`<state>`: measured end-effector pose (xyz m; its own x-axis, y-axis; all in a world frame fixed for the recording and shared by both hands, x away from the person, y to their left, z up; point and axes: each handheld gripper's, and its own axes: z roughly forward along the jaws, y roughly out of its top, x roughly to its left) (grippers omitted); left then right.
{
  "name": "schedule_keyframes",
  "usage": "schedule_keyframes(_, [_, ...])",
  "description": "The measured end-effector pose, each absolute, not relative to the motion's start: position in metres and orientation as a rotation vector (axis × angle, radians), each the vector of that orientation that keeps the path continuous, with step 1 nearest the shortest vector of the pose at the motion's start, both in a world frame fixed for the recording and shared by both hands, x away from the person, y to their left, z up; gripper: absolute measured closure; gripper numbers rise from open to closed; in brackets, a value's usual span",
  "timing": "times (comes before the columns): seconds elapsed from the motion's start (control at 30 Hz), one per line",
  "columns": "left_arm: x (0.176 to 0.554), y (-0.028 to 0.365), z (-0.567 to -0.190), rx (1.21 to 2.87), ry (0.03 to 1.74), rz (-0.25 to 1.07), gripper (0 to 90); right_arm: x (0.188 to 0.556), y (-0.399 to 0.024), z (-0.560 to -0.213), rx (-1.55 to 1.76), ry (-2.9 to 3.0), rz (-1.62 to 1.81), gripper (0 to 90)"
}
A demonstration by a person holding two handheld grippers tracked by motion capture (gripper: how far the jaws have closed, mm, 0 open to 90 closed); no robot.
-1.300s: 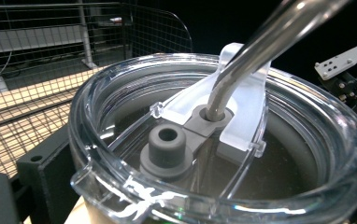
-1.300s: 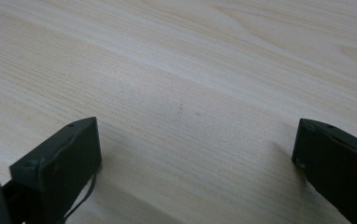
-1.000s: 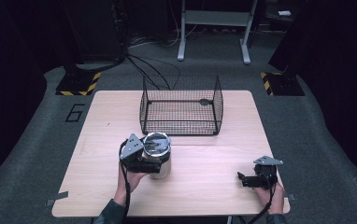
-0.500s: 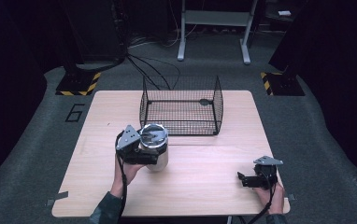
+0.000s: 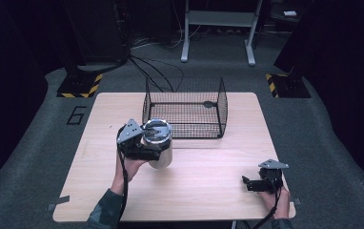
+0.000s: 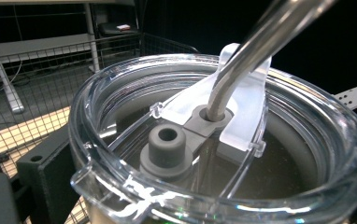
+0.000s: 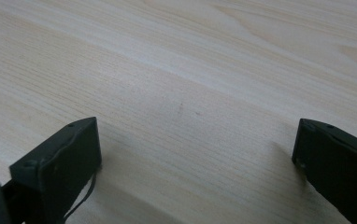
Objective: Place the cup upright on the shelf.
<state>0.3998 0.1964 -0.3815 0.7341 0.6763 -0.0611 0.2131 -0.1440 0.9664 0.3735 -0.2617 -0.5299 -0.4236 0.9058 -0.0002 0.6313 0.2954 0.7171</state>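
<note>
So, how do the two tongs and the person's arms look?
Both tongs, left and right, are black and boxy, each topped with a grey three-cornered plate and trailing a black cable. The right one's jaws are blocky. The left forearm wears a dark greenish sleeve.

A black wire basket (image 5: 185, 112) stands on the pale wood-grain table (image 5: 208, 191); silver tumbler (image 5: 158, 148).
</note>
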Motion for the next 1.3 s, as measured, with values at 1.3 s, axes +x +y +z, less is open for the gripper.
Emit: schedule_keyframes(1.3, [0.443, 0.196, -0.308, 1.659, 0.69, 0.487, 2.6, 0.374, -0.262, -0.53, 1.376, 2.161, 0.913, 0.8])
